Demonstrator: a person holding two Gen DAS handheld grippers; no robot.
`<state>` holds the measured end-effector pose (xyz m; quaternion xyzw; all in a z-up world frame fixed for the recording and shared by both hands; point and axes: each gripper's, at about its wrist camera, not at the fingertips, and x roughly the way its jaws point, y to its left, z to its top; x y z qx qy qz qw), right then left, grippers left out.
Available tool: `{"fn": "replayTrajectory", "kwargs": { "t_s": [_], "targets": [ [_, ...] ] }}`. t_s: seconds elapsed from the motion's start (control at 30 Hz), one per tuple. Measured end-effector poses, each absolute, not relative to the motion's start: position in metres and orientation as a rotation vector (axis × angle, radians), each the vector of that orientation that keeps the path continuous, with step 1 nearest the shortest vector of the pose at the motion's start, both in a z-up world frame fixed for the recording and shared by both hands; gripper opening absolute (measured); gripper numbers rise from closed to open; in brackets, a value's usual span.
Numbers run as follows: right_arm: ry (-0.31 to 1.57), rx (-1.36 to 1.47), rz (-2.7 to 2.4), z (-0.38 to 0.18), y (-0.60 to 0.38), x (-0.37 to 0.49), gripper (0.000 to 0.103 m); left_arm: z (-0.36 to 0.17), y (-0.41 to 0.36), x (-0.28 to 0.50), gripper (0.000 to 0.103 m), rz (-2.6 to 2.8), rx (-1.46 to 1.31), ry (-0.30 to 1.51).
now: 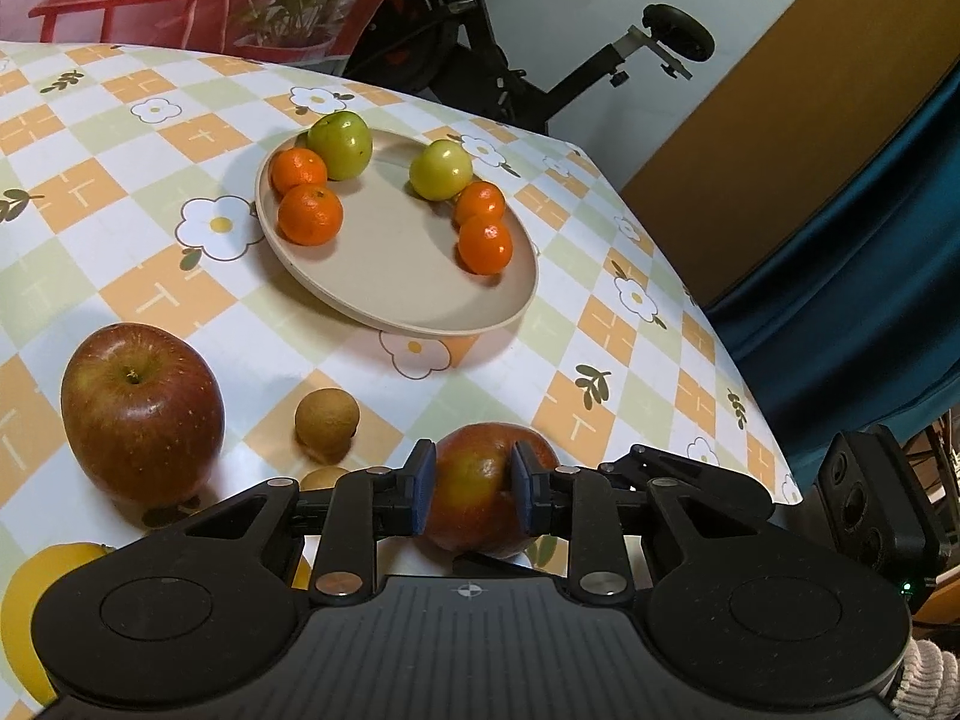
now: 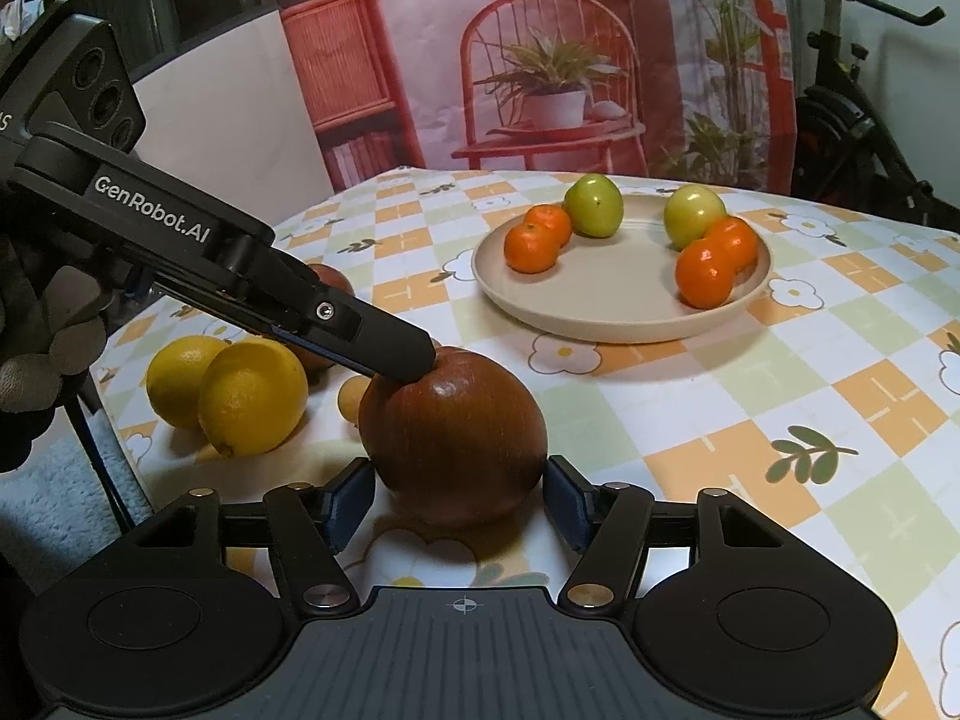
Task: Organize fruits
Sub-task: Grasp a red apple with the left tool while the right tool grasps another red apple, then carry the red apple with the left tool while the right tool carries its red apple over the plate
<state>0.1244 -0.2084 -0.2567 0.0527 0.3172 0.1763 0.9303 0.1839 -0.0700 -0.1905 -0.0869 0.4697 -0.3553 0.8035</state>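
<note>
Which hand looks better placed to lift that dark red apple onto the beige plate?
Right, probably. The right gripper has its pads flanking the dark red apple, with the round beige plate straight ahead. The left gripper is shut, its tips only on the apple's top.

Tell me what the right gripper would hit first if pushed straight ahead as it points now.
The large dark red apple on the checked tablecloth: it sits directly ahead between the right gripper's open jaws, untouched by them. The left gripper already clamps it from above.
</note>
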Motion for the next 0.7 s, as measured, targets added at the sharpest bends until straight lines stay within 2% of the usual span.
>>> {"fn": "replayTrajectory", "kwargs": {
  "t_s": [0.4,0.7],
  "targets": [
    [0.593,0.135,0.349,-0.242,-0.216,0.126,0.057,-0.170,-0.078,0.188,0.029,-0.786,-0.155,0.942],
    [0.529,0.130,0.323,-0.209,-0.239,0.174,0.058,-0.135,-0.101,0.231,0.029,-0.810,-0.103,0.857]
  ]
}}
